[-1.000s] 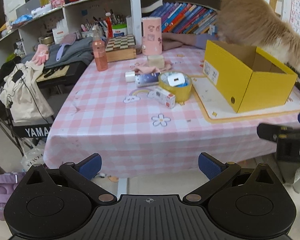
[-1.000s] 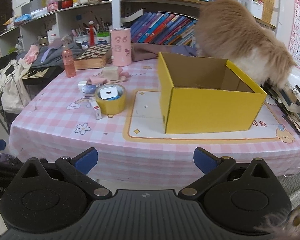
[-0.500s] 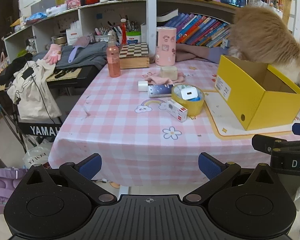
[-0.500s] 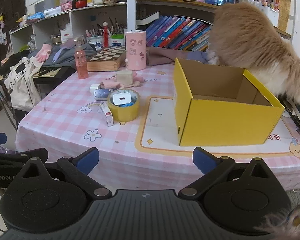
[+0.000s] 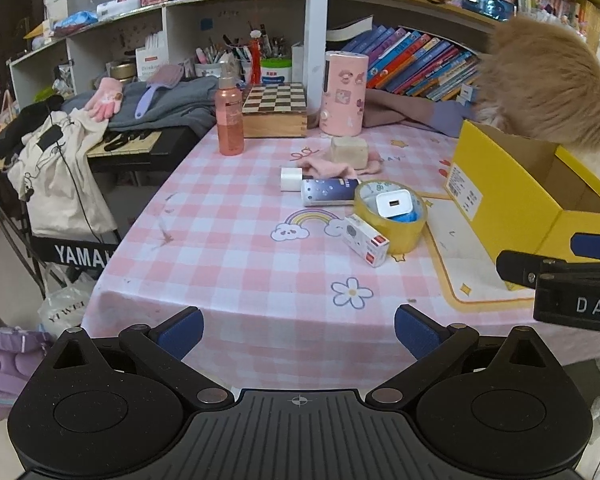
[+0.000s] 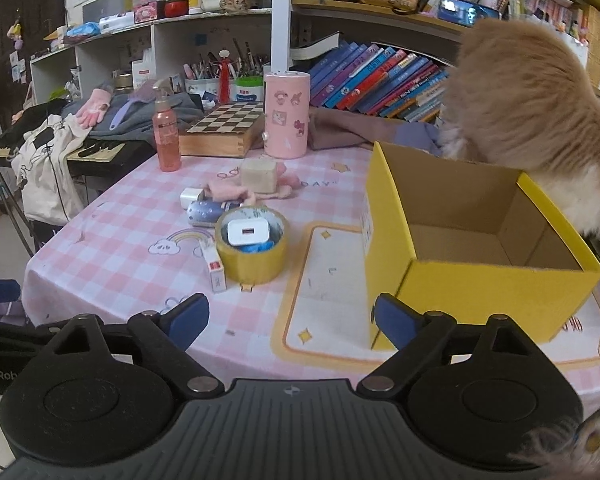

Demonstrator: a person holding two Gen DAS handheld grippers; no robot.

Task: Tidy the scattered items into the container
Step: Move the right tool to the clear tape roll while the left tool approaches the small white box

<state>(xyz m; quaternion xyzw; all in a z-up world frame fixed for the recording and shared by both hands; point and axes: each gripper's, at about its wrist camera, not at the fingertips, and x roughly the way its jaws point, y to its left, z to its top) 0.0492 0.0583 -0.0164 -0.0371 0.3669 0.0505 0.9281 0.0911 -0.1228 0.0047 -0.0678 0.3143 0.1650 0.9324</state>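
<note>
Both my grippers, left and right, have fingers spread, empty; tape ahead, box beyond right fingers.

A pink-and-white checked tablecloth covers the table. At centre frame, a wooden chessboard box stands between a pink spray bottle and a pink cylindrical canister. Books line the shelf at upper right. A fluffy tan animal occupies the right edge.
</note>
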